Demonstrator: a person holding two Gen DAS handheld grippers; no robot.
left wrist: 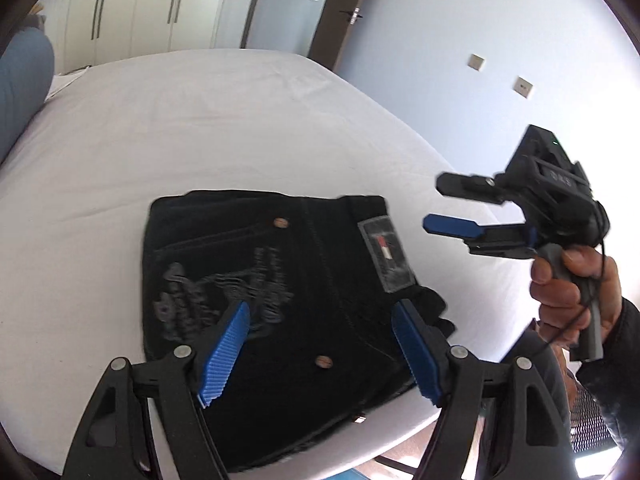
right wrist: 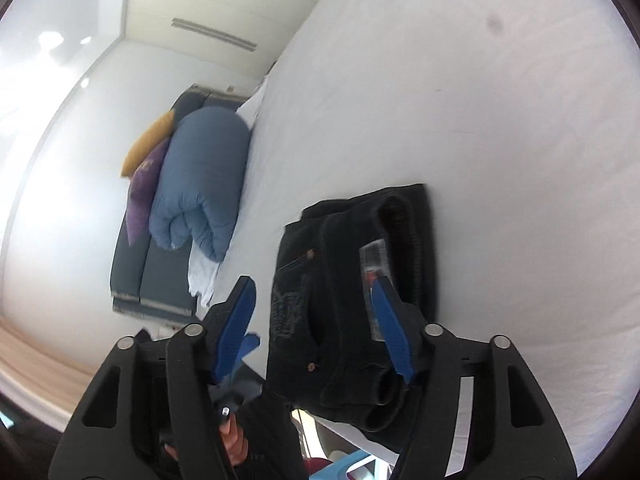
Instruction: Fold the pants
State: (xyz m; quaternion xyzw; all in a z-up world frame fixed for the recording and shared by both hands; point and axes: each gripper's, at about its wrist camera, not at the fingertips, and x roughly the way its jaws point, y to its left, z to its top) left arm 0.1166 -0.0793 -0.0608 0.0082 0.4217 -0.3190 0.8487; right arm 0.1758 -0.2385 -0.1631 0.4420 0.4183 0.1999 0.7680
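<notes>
We see the folded black pants (left wrist: 276,300) near the white bed's (left wrist: 224,120) near edge, just ahead of our left gripper (left wrist: 320,354), its jaws apart and empty. Our right gripper (left wrist: 448,208), also open and empty, hovers right. A waistband label (left wrist: 386,254) is unreadable

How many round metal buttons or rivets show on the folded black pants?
2 on the black pants: one near the far edge by the pocket seam, one toward the near edge. More may be hidden inside the folds.
</notes>
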